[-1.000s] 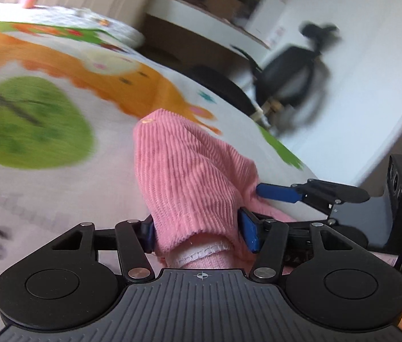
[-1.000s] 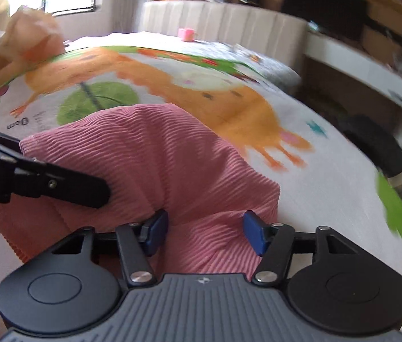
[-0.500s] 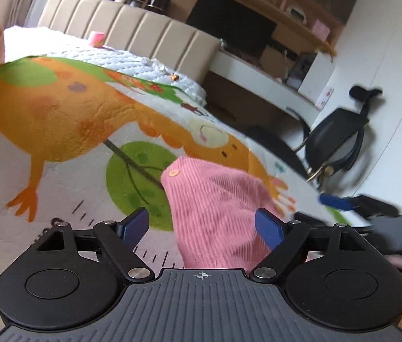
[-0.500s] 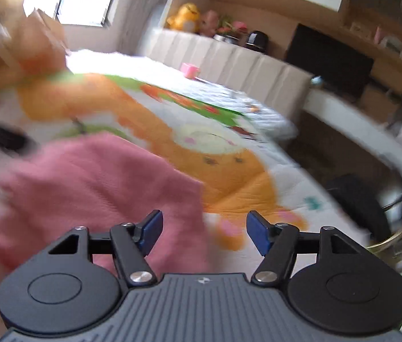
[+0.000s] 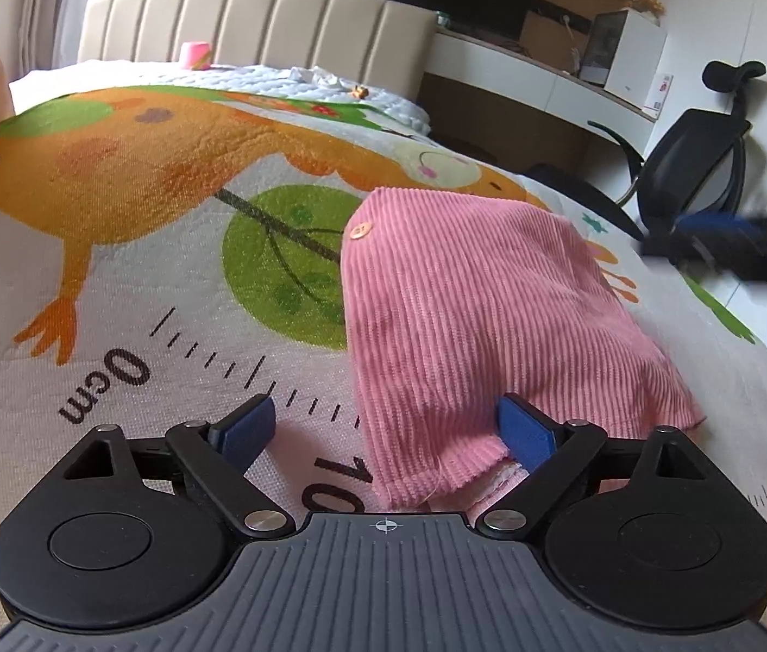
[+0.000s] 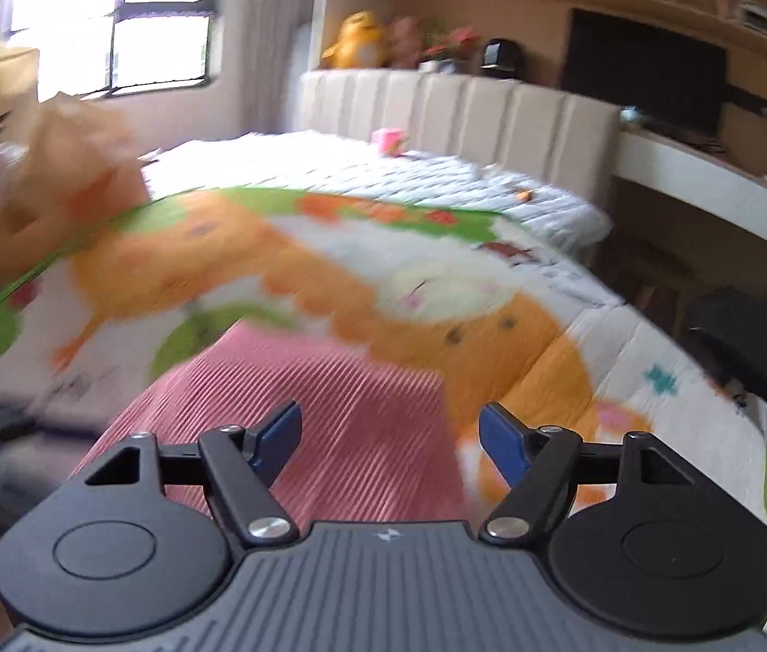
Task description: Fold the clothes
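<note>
My left gripper (image 5: 386, 429) is spreading wide, its fingers (image 5: 525, 437) released; the near hem of the pink corduroy garment (image 5: 492, 320) lies between them, the right pad just beside the cloth, gripping nothing. My right gripper (image 6: 389, 434) is opening too, empty, above the same garment (image 6: 296, 424). The mat (image 5: 128, 293) reads "0cm" and "10" along a printed ruler. The garment lies folded on the mat, ribbed, a small button (image 5: 360, 230) at one corner.

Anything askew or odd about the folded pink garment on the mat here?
Slightly. The pink corduroy garment humps up rather than lying flat, and a white inner hem pokes out at its near edge, beside the left gripper, whose fingers are opening.
</note>
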A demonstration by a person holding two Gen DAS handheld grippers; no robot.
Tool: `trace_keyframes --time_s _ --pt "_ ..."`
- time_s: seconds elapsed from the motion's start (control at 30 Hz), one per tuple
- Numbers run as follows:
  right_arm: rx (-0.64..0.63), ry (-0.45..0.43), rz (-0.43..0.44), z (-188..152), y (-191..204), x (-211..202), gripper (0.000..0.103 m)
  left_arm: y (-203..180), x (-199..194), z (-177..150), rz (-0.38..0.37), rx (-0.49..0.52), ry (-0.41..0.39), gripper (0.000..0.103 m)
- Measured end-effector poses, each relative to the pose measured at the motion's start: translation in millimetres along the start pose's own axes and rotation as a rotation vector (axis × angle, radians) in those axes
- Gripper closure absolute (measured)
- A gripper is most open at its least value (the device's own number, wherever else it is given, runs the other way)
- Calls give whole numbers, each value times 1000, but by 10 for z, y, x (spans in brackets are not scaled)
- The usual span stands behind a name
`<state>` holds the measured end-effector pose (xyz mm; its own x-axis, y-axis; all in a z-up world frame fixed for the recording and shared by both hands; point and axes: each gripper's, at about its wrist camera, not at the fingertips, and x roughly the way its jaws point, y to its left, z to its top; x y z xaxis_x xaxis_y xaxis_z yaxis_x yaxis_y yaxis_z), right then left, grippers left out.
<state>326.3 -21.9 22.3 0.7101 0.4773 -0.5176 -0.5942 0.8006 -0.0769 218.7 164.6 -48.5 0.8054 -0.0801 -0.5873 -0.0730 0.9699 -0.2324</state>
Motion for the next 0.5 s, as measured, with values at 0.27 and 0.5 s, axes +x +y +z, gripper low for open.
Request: trace_keyframes --time_s 0.27,0.5 --pt "-32 130 -132 -108 24 985 10 70 14 23 -39 -32 4 6" --pt "-105 50 -85 -287 21 132 10 85 -100 25 -52 -39 -1 6"
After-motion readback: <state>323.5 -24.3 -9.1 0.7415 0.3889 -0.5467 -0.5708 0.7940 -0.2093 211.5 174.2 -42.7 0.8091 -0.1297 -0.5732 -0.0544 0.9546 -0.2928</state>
